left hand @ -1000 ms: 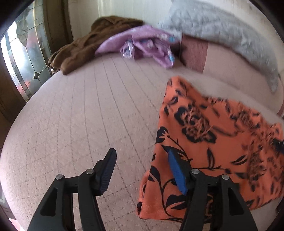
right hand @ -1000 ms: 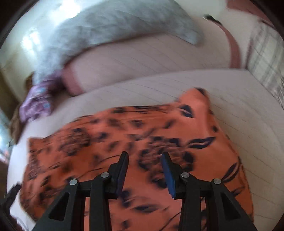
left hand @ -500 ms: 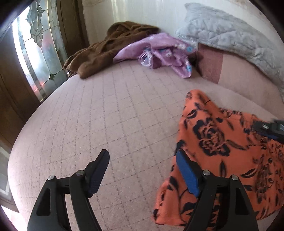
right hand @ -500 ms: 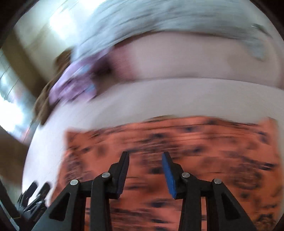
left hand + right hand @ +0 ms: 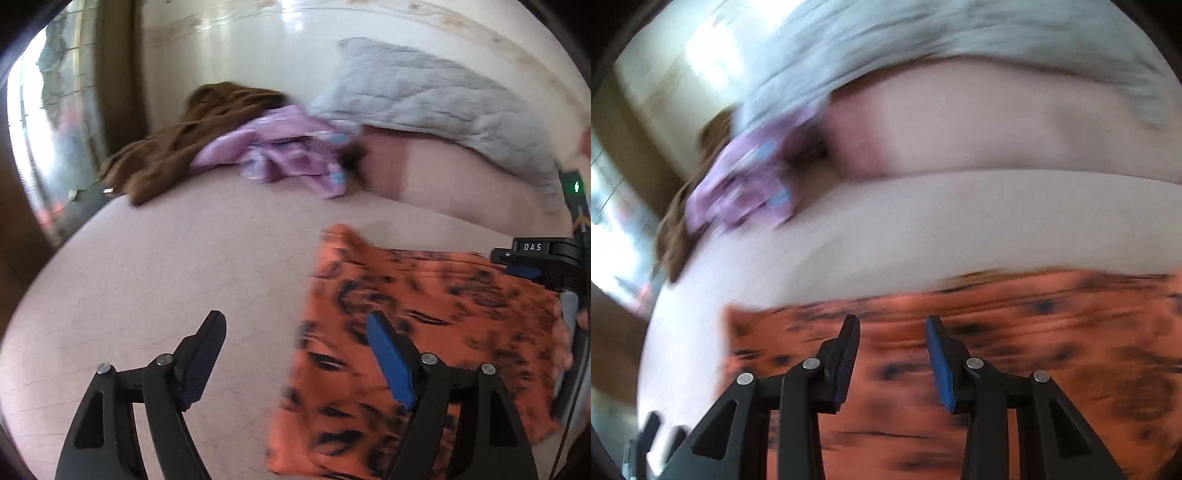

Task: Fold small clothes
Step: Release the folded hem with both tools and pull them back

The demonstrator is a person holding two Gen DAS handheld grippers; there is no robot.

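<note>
Orange floral garment (image 5: 417,332) lies flat on the pink quilted bed (image 5: 166,266), on the right half of the left wrist view, near side of the mattress. It reads as a rough rectangle. In the right wrist view its long axis runs left-right across the frame (image 5: 997,369), far edge roughly parallel to the pillows. One corner points toward the far end of the bed. Print is black flowers on orange; motion blur smears the detail in both views.

Left hand-held gripper (image 5: 295,354): jaws have just been opening and now stand wide apart, nothing between them. Its right finger sits over the garment's left edge, its left finger over bare bed. Whether that finger touches the cloth I cannot tell.

Right hand-held gripper (image 5: 892,354): jaws partly apart, nothing pinched, hovering over the garment's near-left part. It also shows at the right edge of the left wrist view (image 5: 532,258), above the garment's far-right side, with a hand (image 5: 565,343) on its handle.

Beyond the garment, at the far end of the bed: pink pillow (image 5: 461,177) with a grey quilted blanket (image 5: 443,99) draped over it. Left of that, a crumpled purple garment (image 5: 288,155), then a brown garment (image 5: 184,136) at the far-left corner. A window (image 5: 44,129) stands on the left wall.
</note>
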